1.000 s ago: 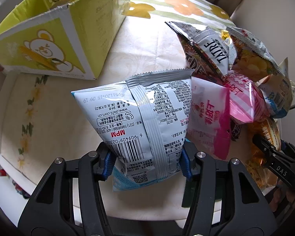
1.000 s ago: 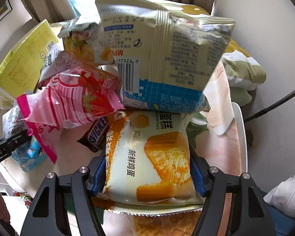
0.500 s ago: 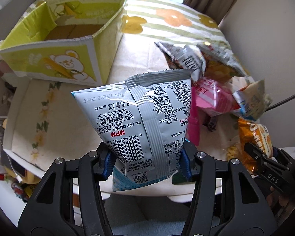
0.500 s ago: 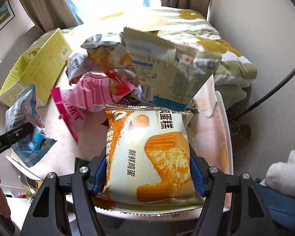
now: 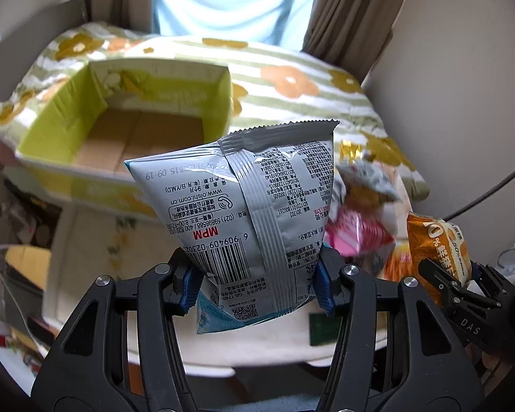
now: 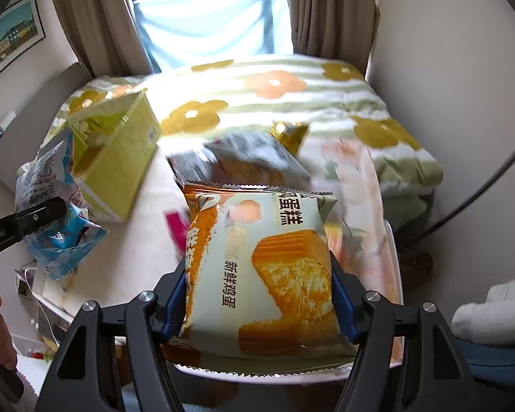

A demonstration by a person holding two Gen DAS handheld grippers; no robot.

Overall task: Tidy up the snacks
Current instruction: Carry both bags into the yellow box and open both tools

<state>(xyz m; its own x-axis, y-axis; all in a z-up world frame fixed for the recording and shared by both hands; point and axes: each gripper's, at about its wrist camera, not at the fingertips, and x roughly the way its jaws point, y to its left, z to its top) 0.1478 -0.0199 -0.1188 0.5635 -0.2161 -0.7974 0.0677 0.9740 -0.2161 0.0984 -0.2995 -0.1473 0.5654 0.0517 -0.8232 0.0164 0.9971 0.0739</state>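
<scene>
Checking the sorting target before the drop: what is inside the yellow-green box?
The yellow-green box shows bare brown cardboard floor, no snacks. Its near right corner is covered by the silver snack bag in the left gripper.

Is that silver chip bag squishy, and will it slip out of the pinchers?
The silver bag looks puffed with air, so probably light and squishy. Its foil is shiny and creased, so likely a bit slippery. The left gripper pinches only its bottom end, so it may wobble or tip.
</scene>
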